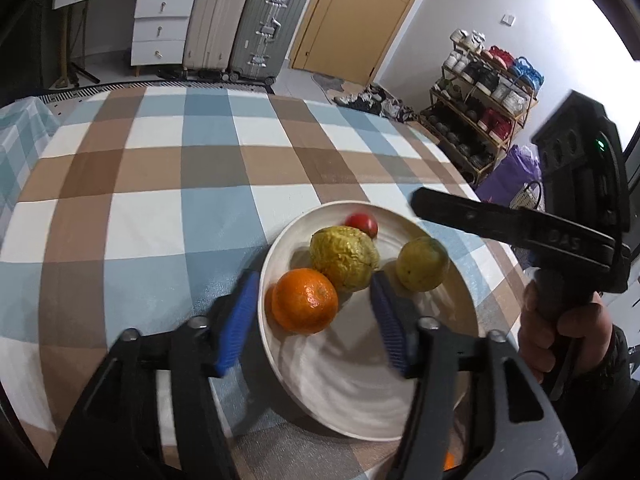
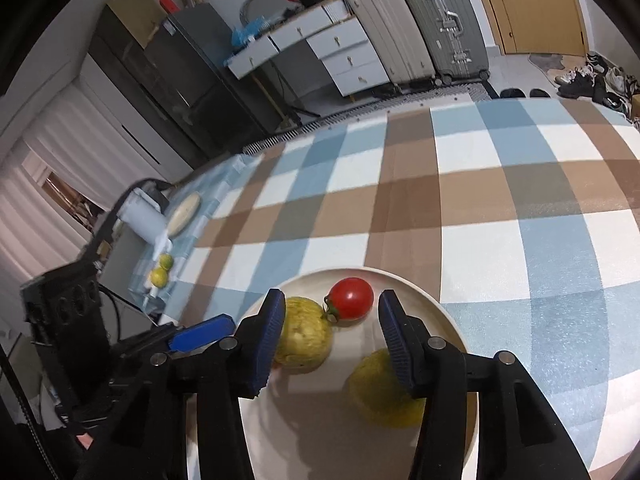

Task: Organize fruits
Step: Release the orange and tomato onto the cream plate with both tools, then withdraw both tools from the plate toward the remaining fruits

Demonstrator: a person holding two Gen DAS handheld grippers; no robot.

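Resting on the checked blue, brown and white cloth of the tabletop (image 1: 160, 168), a pale round plate (image 1: 360, 392) carries all four fruits in view: an orange (image 1: 305, 301), a wrinkled yellow-green fruit (image 1: 343, 258) touching it, a smoother yellow-green fruit (image 1: 422, 265) a little apart to the right, and a small red tomato (image 1: 362, 224) at the far rim.

The left hand-held gripper (image 1: 316, 320) is spread open over the plate's near-left edge. The orange sits between its blue pads, close to the left one, with no pad pressing on it; the right pad stands just in front of the wrinkled fruit. The right hand-held gripper (image 2: 332, 336) is likewise spread apart over the plate. The tomato lies just beyond its tips, untouched, while the wrinkled fruit sits partly behind its left pad and the smooth fruit partly behind its right one, so both fruits crowd the gap.

In the left wrist view the right tool's black arm reaches over the plate's far-right rim, held by a hand (image 1: 568, 332).

Around the tabletop: two suitcases (image 1: 248, 20), a white drawer unit (image 1: 160, 28), a wooden door (image 1: 360, 12) and a shoe rack (image 1: 484, 108). At the cloth's far left edge lie two small green-yellow fruits (image 2: 162, 270) and a flat pale disc (image 2: 184, 212).
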